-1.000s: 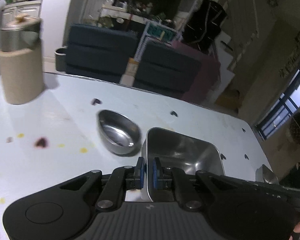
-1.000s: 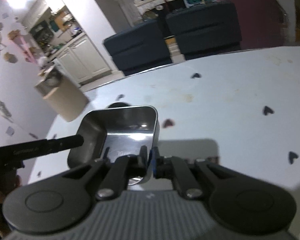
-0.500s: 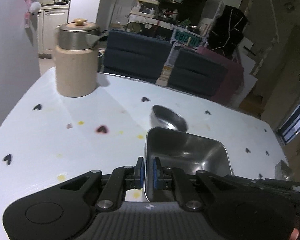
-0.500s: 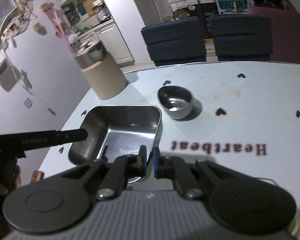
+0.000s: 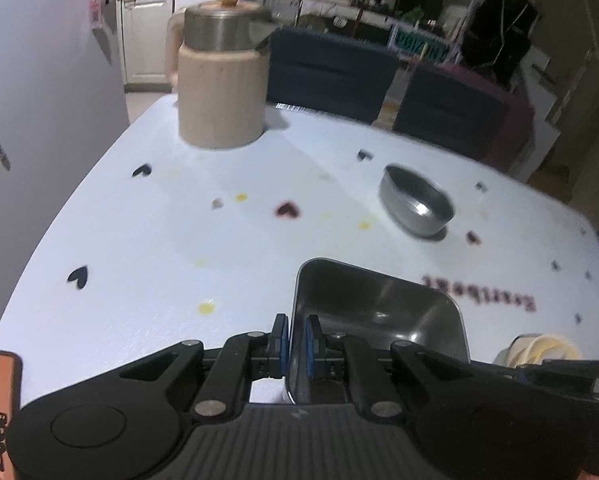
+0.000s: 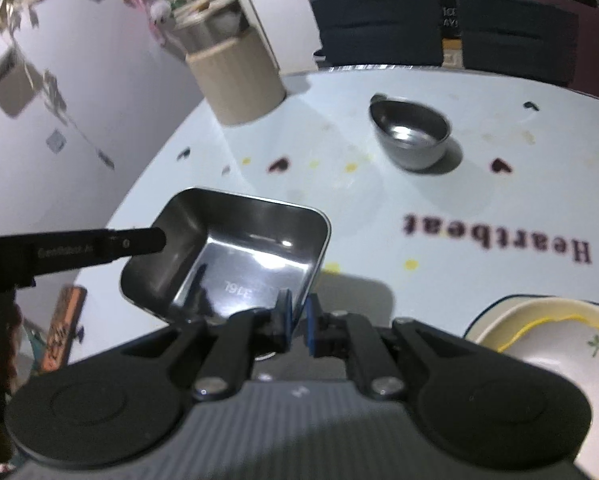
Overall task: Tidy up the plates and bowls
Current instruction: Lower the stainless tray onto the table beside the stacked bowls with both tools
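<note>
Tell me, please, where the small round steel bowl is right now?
The round steel bowl sits alone on the table, beyond the held square tray, right of the beige kettle.

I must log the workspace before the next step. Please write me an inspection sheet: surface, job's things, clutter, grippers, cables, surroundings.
Surface: pale table printed with dark hearts and the word "Heartbeat", with yellow stains.
Job's things: square steel tray held by two opposite rims; round steel bowl standing alone farther back; cream plate at the near right edge.
Clutter: beige kettle at the far left corner.
Grippers: left gripper shut on the tray's rim; right gripper shut on the opposite rim.
Cables: nothing seen.
Surroundings: dark blue chairs behind the table, cluttered shelves beyond, dim room.
</note>
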Demonstrator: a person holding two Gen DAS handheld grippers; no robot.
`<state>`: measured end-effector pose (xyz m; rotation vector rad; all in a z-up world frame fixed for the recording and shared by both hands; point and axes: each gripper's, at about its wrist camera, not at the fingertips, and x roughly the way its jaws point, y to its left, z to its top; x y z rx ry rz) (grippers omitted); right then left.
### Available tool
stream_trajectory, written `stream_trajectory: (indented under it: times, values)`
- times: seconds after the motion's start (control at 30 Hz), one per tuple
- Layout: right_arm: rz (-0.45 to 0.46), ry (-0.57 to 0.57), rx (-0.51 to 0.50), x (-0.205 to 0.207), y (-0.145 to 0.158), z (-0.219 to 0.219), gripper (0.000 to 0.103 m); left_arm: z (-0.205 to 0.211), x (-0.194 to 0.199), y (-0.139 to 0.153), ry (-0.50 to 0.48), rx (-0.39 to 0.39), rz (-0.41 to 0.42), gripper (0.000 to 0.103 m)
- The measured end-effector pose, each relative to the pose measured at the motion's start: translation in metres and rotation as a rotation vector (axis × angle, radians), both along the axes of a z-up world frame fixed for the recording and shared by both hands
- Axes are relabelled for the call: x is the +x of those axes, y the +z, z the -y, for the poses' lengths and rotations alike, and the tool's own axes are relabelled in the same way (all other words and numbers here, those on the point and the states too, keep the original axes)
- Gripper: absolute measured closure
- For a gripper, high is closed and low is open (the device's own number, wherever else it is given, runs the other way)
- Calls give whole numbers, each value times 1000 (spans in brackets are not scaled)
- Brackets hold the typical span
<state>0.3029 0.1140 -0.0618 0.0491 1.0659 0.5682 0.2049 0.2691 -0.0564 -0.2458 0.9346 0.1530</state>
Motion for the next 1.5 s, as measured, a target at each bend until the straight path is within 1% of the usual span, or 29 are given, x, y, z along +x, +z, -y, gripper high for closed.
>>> stream_trajectory:
  times: [0.13, 0.27, 0.37, 0.47, 0.53, 0.57, 0.7, 0.8, 0.9, 0.93, 1.03, 1.37, 1.5]
  values:
    - [-20, 30, -40, -8, -7, -9, 93, -5, 1, -14, -2, 19, -56, 94]
    - [-35, 53, -65, -9, -15, -19, 93, -10, 4, -28, -4, 5, -109, 92]
    - [-41, 64, -75, -9, -16, -19, 93, -9, 6, -35, -19, 8, -130, 92]
    - [-49, 64, -88, -7, -20, -20, 93, -5, 10, -38, -39, 6, -142, 90]
    - [-56, 61, -101, -6, -24, -19, 93, -2, 13, -39, -52, 2, -142, 84]
    - [-58, 61, -108, -5, -26, -20, 93, 0, 15, -40, -57, 2, -144, 83]
    - [-69, 66, -140, -3, -33, -22, 93, 3, 19, -46, -70, 8, -166, 83]
    - [-79, 69, -144, -1, -37, -23, 93, 1, 21, -50, -64, 11, -178, 83]
    - [-82, 75, -144, -1, -38, -26, 92, -2, 22, -50, -53, 7, -174, 82]
    - [-82, 78, -145, -1, -38, -27, 92, -4, 23, -49, -48, 2, -169, 80]
    - [-81, 83, -141, 0, -38, -29, 91, -6, 23, -49, -41, -7, -163, 79]
    - [-83, 78, -132, 3, -41, -32, 91, -11, 26, -53, -38, -2, -178, 79]
    - [-111, 71, -110, 5, -42, -31, 91, -11, 25, -54, -36, 3, -181, 76]
